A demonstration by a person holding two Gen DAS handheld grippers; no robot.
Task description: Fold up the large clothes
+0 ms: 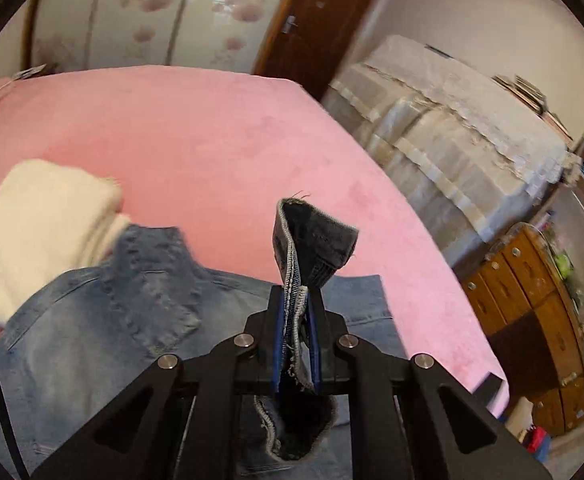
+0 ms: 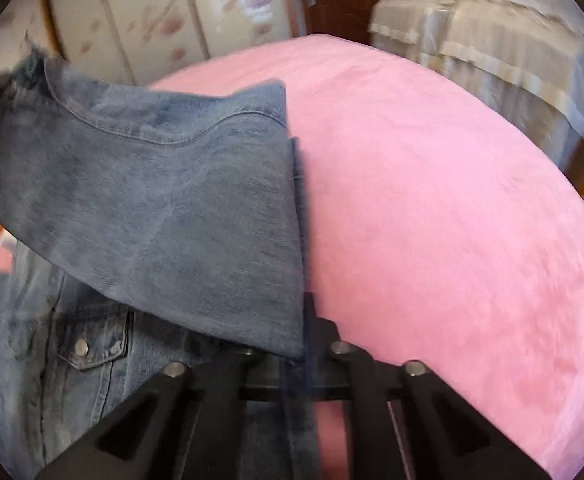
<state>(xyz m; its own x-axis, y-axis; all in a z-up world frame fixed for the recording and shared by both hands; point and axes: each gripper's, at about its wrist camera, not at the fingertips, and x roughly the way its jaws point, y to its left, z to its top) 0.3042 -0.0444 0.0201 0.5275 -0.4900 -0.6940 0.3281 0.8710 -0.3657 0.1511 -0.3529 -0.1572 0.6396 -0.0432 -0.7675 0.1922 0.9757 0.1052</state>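
Both our grippers, left gripper [image 1: 295,312] and right gripper [image 2: 302,320], pinch the denim jacket [image 2: 164,200] at lower centre, above the pink bed [image 2: 452,200].

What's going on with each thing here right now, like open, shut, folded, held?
Left tool: shut on a jacket hem.
Right tool: shut on a jacket edge.
Jacket: one part lifted, the rest lying on the bed.
Towel: folded, on the bed.
Door: shut.

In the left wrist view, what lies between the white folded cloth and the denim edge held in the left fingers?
Left wrist view: part of the denim jacket, then bare pink bed cover.
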